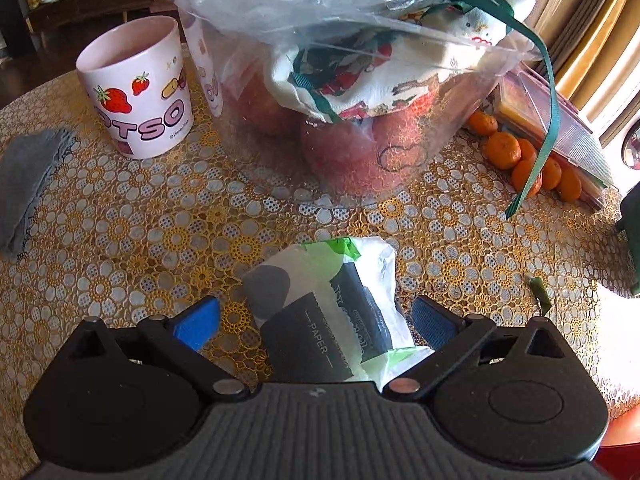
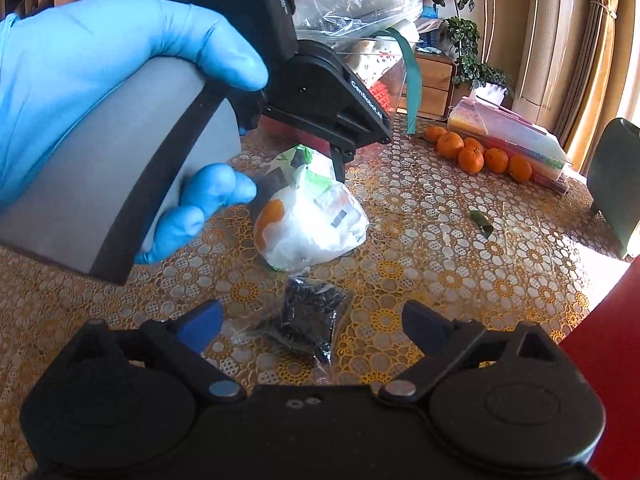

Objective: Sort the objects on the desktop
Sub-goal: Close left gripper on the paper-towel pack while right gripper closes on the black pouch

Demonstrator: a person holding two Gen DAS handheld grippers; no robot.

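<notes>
A white tissue pack point(image 1: 324, 308) with black and green print lies on the floral tablecloth point(image 1: 140, 220). My left gripper point(image 1: 316, 320) is open, its blue pads on either side of the pack with gaps on both sides. In the right wrist view the same pack point(image 2: 316, 220) lies under the left gripper, held by a blue-gloved hand point(image 2: 100, 80). A small clear bag of black bits point(image 2: 308, 316) lies just in front of my right gripper point(image 2: 312, 320), which is open around it.
A pink strawberry mug point(image 1: 138, 88) stands at the back left. A large clear bag point(image 1: 340, 60) with apples and printed cloth stands behind the pack. Several mandarins point(image 1: 524, 160) and a plastic folder point(image 1: 560, 128) lie at the right. A grey cloth point(image 1: 28, 184) lies at the left.
</notes>
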